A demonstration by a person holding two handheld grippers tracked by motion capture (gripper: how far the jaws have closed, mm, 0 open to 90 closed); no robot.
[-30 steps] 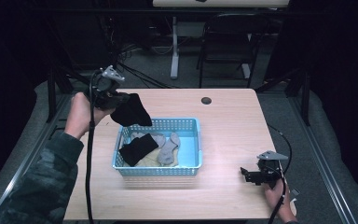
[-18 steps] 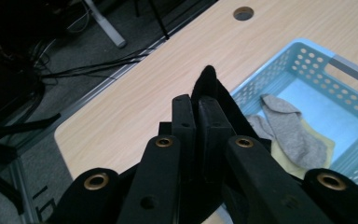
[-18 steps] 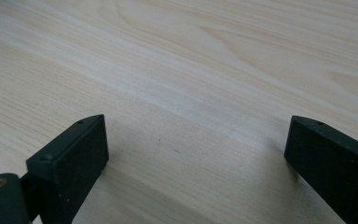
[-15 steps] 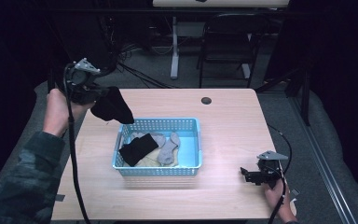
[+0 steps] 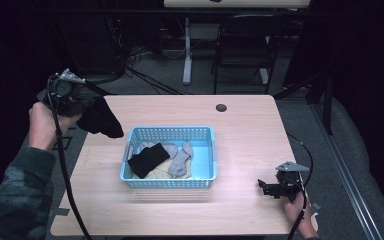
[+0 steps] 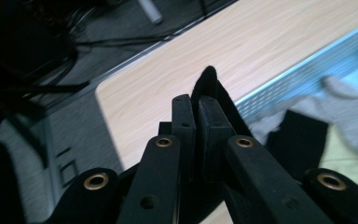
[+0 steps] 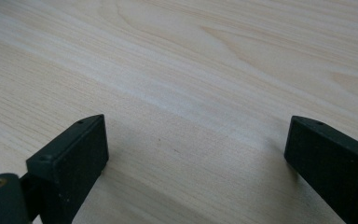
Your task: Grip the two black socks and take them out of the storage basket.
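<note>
We noted left tongs (image 5: pixel 87 107) pinching a limp black sock (image 5: pixel 102 118) by its edge; right tongs (image 5: pixel 269 188) wide, empty.

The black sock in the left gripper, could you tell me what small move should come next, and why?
Probably lower it onto the bare table left of the blue basket and open. The left gripper is shut on the black sock, which hangs outside the basket over the table's left edge.
</note>
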